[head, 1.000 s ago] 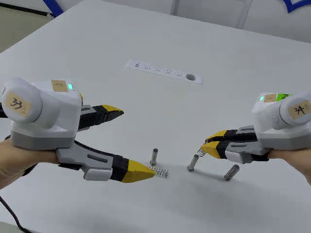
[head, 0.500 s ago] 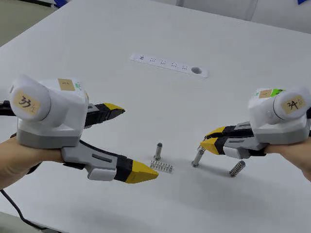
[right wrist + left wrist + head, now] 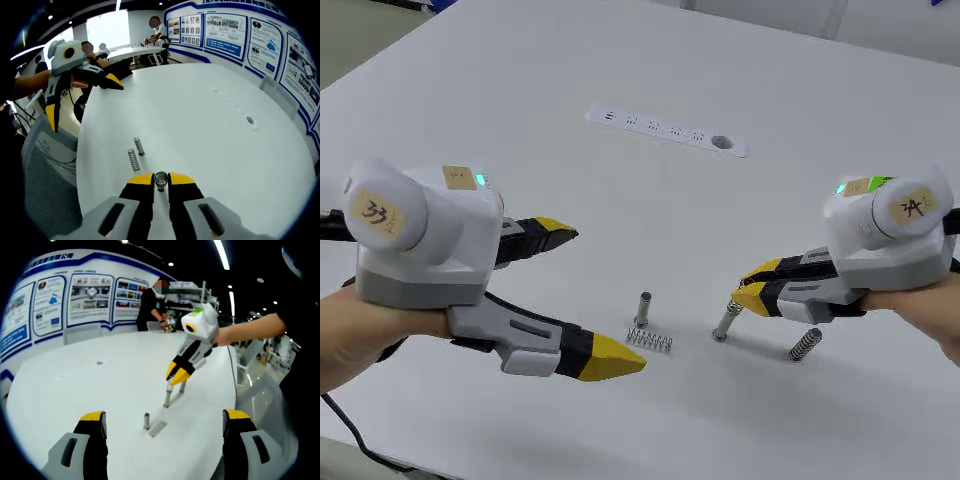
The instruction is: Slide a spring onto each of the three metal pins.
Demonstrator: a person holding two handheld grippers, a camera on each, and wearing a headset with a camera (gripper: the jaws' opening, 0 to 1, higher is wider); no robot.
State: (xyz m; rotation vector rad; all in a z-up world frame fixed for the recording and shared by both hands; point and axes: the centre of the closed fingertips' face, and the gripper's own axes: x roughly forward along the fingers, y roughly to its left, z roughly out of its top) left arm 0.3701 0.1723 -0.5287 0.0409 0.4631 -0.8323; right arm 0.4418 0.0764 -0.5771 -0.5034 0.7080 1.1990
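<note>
Pin [image 3: 724, 325], tilted on the white table [image 3: 520, 150], is clamped near its top by the nearly closed jaws of the right gripper [image 3: 745, 292], while the left gripper [image 3: 605, 298] is held wide open, empty. A second pin [image 3: 642, 308] is stood upright beside a loose spring [image 3: 649, 341]; a power strip [image 3: 665, 130] is set farther back, and posters [image 3: 75, 295] are hung on the wall.

Your table [image 3: 620, 80] smooth matt white, upright pin [image 3: 643, 308] dull grey metal, spring [image 3: 649, 341] at its six o'clock shiny wire, tilted pin [image 3: 725, 322] the same grey metal, your left gripper [image 3: 604, 298] and right gripper [image 3: 745, 290] smooth white plastic.
</note>
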